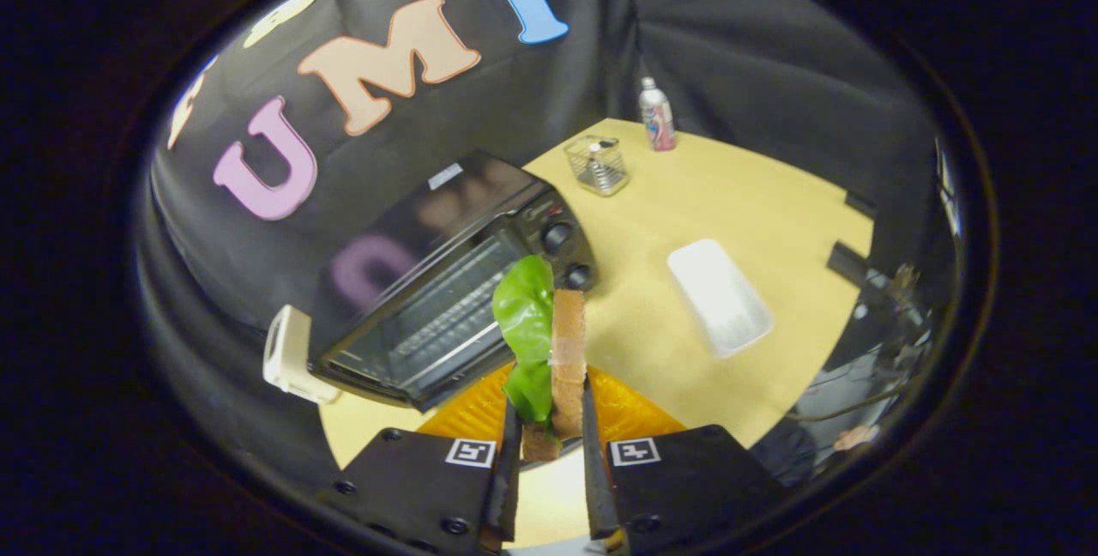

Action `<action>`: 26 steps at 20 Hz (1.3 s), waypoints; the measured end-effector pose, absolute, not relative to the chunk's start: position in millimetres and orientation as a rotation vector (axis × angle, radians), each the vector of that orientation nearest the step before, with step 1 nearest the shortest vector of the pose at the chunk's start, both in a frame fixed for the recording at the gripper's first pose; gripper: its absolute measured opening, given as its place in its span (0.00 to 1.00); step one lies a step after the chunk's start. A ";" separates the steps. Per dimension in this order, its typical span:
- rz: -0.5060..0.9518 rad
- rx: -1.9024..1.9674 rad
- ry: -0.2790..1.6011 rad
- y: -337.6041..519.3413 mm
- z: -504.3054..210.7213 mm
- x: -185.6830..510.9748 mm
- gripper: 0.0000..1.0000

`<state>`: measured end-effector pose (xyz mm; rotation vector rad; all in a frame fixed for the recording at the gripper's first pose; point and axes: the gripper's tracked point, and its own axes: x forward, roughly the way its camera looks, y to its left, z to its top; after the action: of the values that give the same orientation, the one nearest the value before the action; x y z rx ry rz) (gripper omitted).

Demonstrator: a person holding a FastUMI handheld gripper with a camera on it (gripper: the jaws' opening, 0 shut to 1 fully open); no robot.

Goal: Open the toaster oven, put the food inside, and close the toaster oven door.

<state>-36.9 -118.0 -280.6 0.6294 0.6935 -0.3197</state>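
**Sandwich in grip above the tabletop; oven door appears open**

The gripper point(549, 453) holds the food, a sandwich point(566, 363) made of a bread slice with a lettuce leaf point(525, 316) on its left face. The fingers are drawn narrow and both press on the lower part of the sandwich, which stands on edge between them and rises well above the tips. Beneath it lies an orange plate point(630, 414), near the edge of the tabletop point(686, 204).

The toaster oven point(455, 281) sits ahead and to the left of the fingers, its wire rack visible through the front. The door looks lowered, though the fisheye distortion leaves this uncertain. Two knobs stand on its right panel. A white tray point(719, 297) lies to the right, well apart from the oven. A wire basket point(598, 165) and a bottle point(657, 114) stand beyond, near the booth wall. A white object point(290, 354) sits off the oven's left corner.

Assessment: the carry to the oven is the step in hand. Risks noted:
- The grip is low on a tall, soft item; a tilt could make it fold or slip out.
- The lettuce hangs loose and could peel away or snag on the oven's opening.
- Entering upright, the sandwich could strike the top of the cavity.
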 end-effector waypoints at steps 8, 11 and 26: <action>-0.149 0.944 0.621 -63.7 -304.1 7.9 0.34; -0.118 1.003 0.577 -63.6 -308.3 42.1 0.34; -0.044 1.056 0.445 -81.4 -348.4 129.1 0.45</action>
<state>129.1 -81.4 -348.4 1.0565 0.4448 -0.0435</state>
